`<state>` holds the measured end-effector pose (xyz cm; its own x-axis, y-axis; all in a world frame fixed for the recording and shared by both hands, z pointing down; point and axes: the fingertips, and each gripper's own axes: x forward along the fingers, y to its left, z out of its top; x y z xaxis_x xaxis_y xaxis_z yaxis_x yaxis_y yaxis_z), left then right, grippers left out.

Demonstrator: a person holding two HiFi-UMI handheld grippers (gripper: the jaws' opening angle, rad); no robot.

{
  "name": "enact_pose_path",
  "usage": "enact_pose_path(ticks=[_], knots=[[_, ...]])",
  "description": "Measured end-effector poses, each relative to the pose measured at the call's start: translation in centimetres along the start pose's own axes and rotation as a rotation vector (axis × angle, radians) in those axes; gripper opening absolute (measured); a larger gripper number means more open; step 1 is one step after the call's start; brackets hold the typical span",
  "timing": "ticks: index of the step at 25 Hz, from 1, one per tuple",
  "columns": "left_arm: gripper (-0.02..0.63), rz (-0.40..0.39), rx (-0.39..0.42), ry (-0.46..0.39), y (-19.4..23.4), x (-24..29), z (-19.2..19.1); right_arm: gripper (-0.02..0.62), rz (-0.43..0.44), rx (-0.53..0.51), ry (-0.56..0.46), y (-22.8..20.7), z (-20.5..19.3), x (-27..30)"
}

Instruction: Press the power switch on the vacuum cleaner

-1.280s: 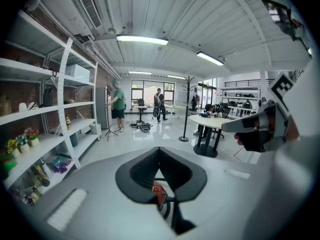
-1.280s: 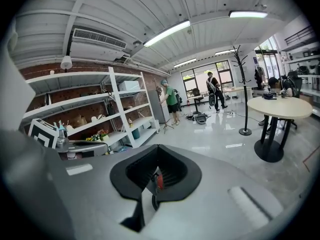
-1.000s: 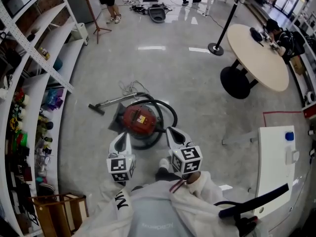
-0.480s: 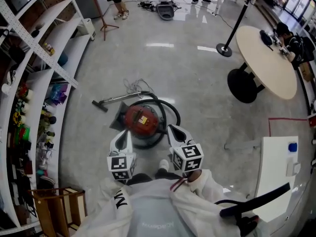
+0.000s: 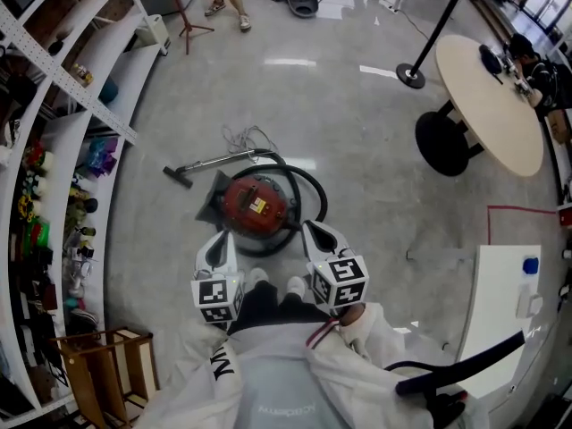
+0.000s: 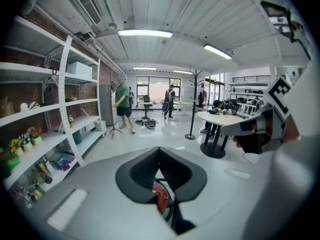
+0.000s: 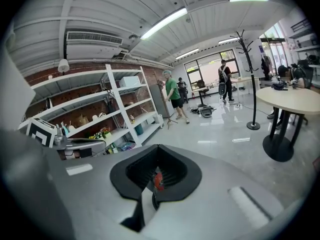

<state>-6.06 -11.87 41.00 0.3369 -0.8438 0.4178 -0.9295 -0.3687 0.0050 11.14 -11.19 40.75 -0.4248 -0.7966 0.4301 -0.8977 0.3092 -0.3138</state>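
Meeting at their tips, the jaws of the left gripper (image 6: 159,151) are closed on nothing. Only a red sliver of the vacuum (image 6: 161,200) is glimpsed through the slit below them. The jaws of the right gripper (image 7: 156,150) are likewise pressed together and empty, and a red fleck of the vacuum is shown in their gap.

In the head view both grippers are held low in front of the person, side by side and apart, with their tips pointed forward. The vacuum is set on the floor (image 5: 357,150) just ahead of the tips, roughly between them, and is touched by neither. Which part of its red top is the switch cannot be told.

A black hose (image 5: 318,199) is looped round its right side. A wand (image 5: 219,160) is laid just beyond it to the left, with a cord (image 5: 241,138) near that. Two shoes (image 5: 259,279) are seen between the grippers, just short of the vacuum.

Shelves (image 5: 54,150) are ranged along the left. A round table (image 5: 492,105) and a stanchion (image 5: 413,74) are placed well apart to the right.
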Motion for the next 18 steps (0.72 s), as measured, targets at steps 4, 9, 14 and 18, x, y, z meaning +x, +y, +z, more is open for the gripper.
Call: enact_pose_path(ticks=[4, 9, 14, 18], knots=[[0.0, -0.016, 0.029, 0.011, 0.1, 1.1, -0.9, 0.0, -0.029, 0.003, 0.038, -0.7, -1.2, 0.9], [0.0, -0.039, 0.014, 0.024, 1.2, 3.0, -1.6, 0.0, -0.05, 0.0, 0.063, -0.8, -1.4, 2.7], [0.0, -0.053, 0.007, 0.046, 2.4, 4.7, -3.1, 0.0, -0.056, 0.001, 0.095, -0.6, -2.5, 4.9], [0.0, -0.06, -0.006, 0.075, 3.3, 5.5, -5.1, 0.0, -0.055, 0.005, 0.125, -0.6, -3.8, 6.2]])
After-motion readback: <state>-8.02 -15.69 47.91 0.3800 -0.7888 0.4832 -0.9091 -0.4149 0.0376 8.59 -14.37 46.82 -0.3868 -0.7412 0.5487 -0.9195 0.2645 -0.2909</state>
